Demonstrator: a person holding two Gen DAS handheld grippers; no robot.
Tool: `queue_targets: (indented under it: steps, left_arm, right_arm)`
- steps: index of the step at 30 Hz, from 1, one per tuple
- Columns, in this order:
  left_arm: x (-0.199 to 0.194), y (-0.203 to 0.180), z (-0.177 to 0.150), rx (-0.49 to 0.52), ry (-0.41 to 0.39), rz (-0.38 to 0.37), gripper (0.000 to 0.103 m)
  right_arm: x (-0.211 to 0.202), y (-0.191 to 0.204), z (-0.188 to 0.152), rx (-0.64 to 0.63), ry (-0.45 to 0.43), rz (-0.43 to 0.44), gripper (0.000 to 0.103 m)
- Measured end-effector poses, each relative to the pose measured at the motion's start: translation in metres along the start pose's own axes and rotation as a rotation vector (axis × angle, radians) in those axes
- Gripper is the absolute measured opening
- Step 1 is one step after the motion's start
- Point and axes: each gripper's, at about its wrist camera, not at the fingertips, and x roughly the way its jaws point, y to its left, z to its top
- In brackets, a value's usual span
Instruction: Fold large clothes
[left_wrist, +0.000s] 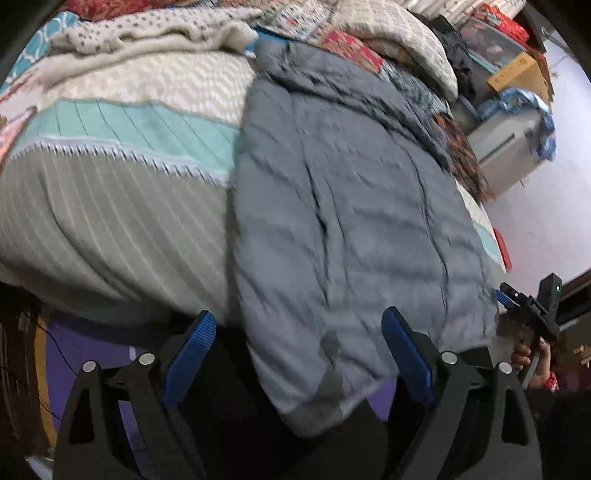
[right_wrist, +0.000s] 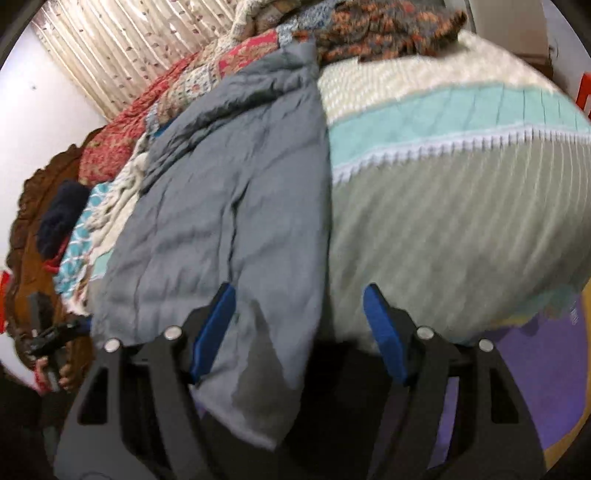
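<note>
Here the bed (left_wrist: 110, 206), under a striped and teal cover, carries the grey padded jacket (left_wrist: 343, 206), laid lengthwise with its hem hanging over the near edge. This looks like the start of a fold: both tools hover at the hem, nothing gripped yet. Next, each must close on a hem corner. The left gripper (left_wrist: 299, 354) stands wide apart, empty; the right gripper (right_wrist: 299, 325) likewise, straddling the jacket's edge.

A home bedroom: a bed under a striped teal-and-cream knitted blanket (left_wrist: 122, 122), red floral patchwork quilt (right_wrist: 122, 136), pleated patterned curtains (right_wrist: 122, 44), purple floor rug (right_wrist: 517, 387).
</note>
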Motion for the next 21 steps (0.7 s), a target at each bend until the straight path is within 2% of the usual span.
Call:
queue_targets:
  steps: [3,6,8,9,11,12,13,14,16,21]
  left_arm:
    - [0.008,-0.004,-0.018,-0.002,0.03,-0.024,0.0]
    - [0.02,-0.007,-0.023,-0.03,0.056,-0.051,0.0]
    - [0.023,-0.01,-0.028,-0.025,0.058,-0.035,0.0]
    - [0.024,-0.012,-0.03,-0.016,0.067,-0.033,0.0]
    - [0.027,-0.011,-0.032,-0.017,0.085,-0.031,0.0]
    - [0.028,-0.011,-0.033,-0.019,0.098,-0.032,0.0]
    - [0.027,-0.011,-0.034,-0.026,0.107,-0.041,0.0]
    - [0.025,-0.011,-0.034,-0.035,0.105,-0.057,0.0]
    - [0.013,-0.013,-0.03,-0.071,0.078,-0.138,0.003]
    - [-0.028,-0.014,-0.004,-0.155,-0.046,-0.313,0.004]
  right_arm:
    - [-0.001,0.004,-0.022,-0.011,0.04,0.022,0.069]
    - [0.005,0.006,-0.04,-0.016,0.081,0.03,0.069]
    - [0.009,0.004,-0.049,-0.004,0.106,0.041,0.068]
    - [0.012,0.003,-0.055,0.009,0.121,0.057,0.064]
    - [0.019,0.006,-0.062,0.018,0.16,0.107,0.032]
    - [0.017,0.008,-0.065,0.002,0.159,0.108,0.026]
    - [0.015,0.01,-0.065,-0.005,0.16,0.141,0.009]
    - [0.011,0.012,-0.064,-0.002,0.158,0.184,0.007]
    - [-0.003,0.022,-0.06,-0.033,0.125,0.249,0.006]
    - [-0.039,0.039,-0.036,-0.087,0.017,0.373,0.006]
